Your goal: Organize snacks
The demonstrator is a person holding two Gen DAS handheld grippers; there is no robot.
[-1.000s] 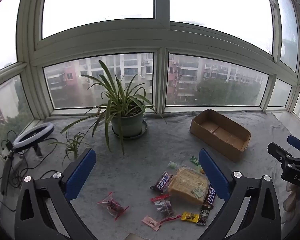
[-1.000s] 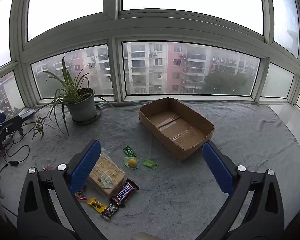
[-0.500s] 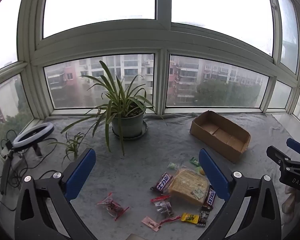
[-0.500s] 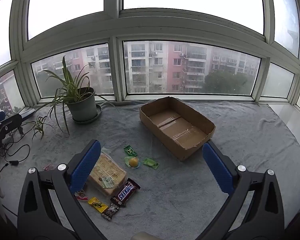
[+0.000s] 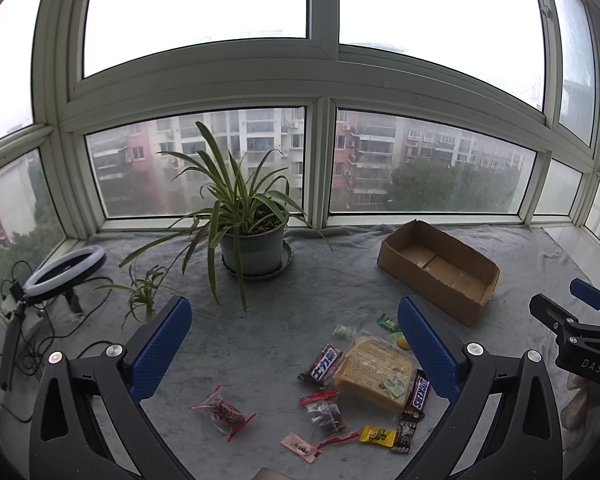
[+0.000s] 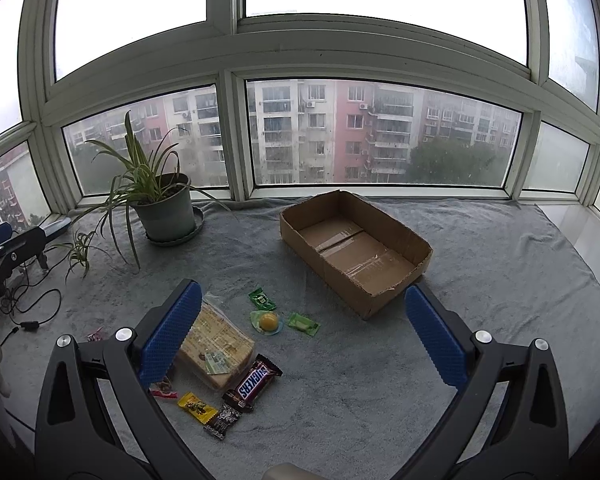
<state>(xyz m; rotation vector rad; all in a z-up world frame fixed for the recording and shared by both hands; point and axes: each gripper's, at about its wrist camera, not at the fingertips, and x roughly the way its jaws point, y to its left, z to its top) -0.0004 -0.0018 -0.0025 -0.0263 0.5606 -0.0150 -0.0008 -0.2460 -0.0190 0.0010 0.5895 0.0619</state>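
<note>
Snacks lie scattered on a grey cloth: a bagged sponge cake point(image 5: 374, 372) point(image 6: 216, 344), a Snickers bar point(image 5: 419, 392) point(image 6: 254, 382), a second chocolate bar point(image 5: 323, 364), a red-edged packet point(image 5: 222, 411), a yellow packet point(image 5: 377, 435) point(image 6: 196, 407), green sweets point(image 6: 302, 323) and a yellow jelly cup point(image 6: 268, 321). An empty cardboard box point(image 5: 440, 270) point(image 6: 356, 246) stands behind them. My left gripper point(image 5: 294, 350) hangs open above the snacks, holding nothing. My right gripper point(image 6: 302, 338) is open too, in front of the box, above the snacks.
A potted spider plant point(image 5: 252, 240) point(image 6: 162, 210) stands at the back by the windows. A ring light point(image 5: 64, 270) with cables sits at the far left. The cloth's right part point(image 6: 520, 280) lies bare beside a white sill.
Both views have shifted only slightly; the snacks, box and plant stay put and both grippers remain open.
</note>
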